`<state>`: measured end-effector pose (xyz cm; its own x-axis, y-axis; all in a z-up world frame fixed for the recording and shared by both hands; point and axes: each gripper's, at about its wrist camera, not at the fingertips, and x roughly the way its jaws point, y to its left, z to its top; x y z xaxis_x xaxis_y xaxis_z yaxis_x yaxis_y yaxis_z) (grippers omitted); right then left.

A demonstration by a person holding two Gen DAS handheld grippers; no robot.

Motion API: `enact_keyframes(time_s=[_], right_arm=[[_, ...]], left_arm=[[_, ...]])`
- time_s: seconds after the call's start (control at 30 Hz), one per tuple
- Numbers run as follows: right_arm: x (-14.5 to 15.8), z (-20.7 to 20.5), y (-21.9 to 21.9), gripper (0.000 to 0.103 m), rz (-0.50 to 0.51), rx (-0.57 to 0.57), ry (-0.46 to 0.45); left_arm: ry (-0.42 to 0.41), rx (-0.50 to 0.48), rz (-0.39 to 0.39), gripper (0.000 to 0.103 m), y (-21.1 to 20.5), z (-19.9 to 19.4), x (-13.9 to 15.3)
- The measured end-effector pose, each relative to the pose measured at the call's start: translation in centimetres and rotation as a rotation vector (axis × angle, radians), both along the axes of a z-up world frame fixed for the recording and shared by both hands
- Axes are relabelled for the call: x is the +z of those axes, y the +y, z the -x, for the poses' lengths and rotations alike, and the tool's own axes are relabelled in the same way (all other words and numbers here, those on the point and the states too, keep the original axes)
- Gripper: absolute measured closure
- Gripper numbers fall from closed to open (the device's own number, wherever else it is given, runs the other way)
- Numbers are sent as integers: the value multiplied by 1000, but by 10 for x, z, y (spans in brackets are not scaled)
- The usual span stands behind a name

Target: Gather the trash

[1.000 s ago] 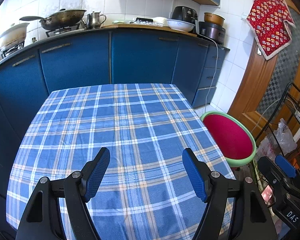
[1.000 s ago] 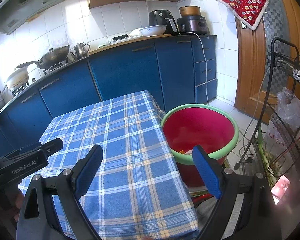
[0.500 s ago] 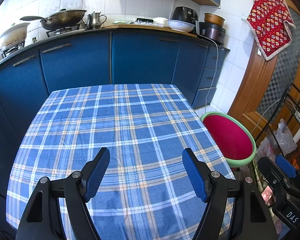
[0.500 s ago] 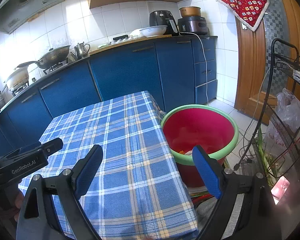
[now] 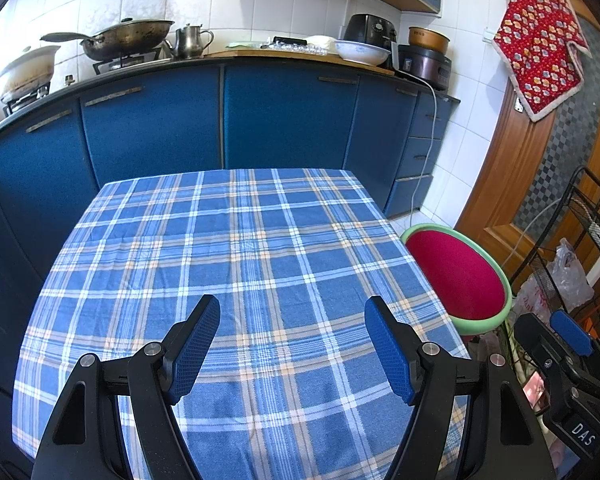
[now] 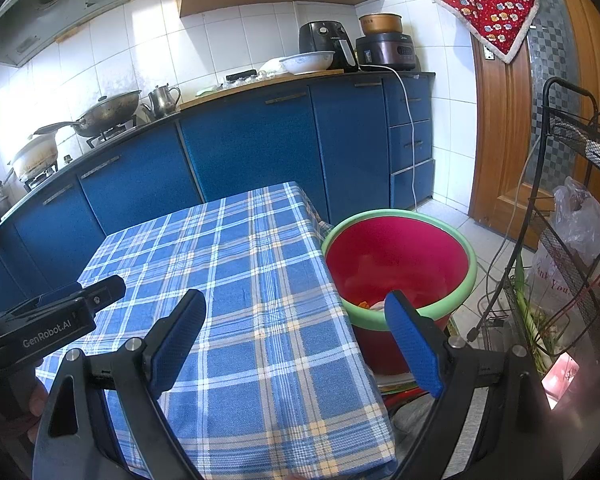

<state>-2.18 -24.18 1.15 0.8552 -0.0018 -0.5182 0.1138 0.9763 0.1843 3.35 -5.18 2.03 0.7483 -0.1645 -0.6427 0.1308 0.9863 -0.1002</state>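
Two open grippers [image 5: 292, 312] [image 6: 296, 308], bucket [image 6: 396, 220] beside table edge [image 6: 332, 280]

Red bin [image 6: 400, 256] with a pale green rim, standing upright on the floor.
It sits just past the right gripper [image 6: 296, 328], ahead and to its right; orange and white scraps [image 6: 370, 305] lie inside.

two grippers: the left gripper [image 5: 292, 344] and the right gripper [image 6: 296, 336]. one table [image 5: 236, 240] under one plaid cloth. one red bucket [image 6: 400, 256] with a green rim. on the counter: one wok [image 5: 128, 38], one kettle [image 5: 190, 42], one white pot [image 5: 28, 68], one bowl [image 5: 362, 51], one air fryer [image 6: 328, 42], one rice cooker [image 6: 386, 50]. one red quilted cloth [image 5: 540, 36] on the door. one wire rack [image 6: 572, 216].
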Motion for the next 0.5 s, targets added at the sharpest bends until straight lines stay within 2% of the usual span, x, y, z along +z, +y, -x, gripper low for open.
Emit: enact_keyframes(time_s=[0.5], right_arm=[[0,0,0,13,1,-1,0]], left_arm=[[1,3,6,27,1,-1,3]])
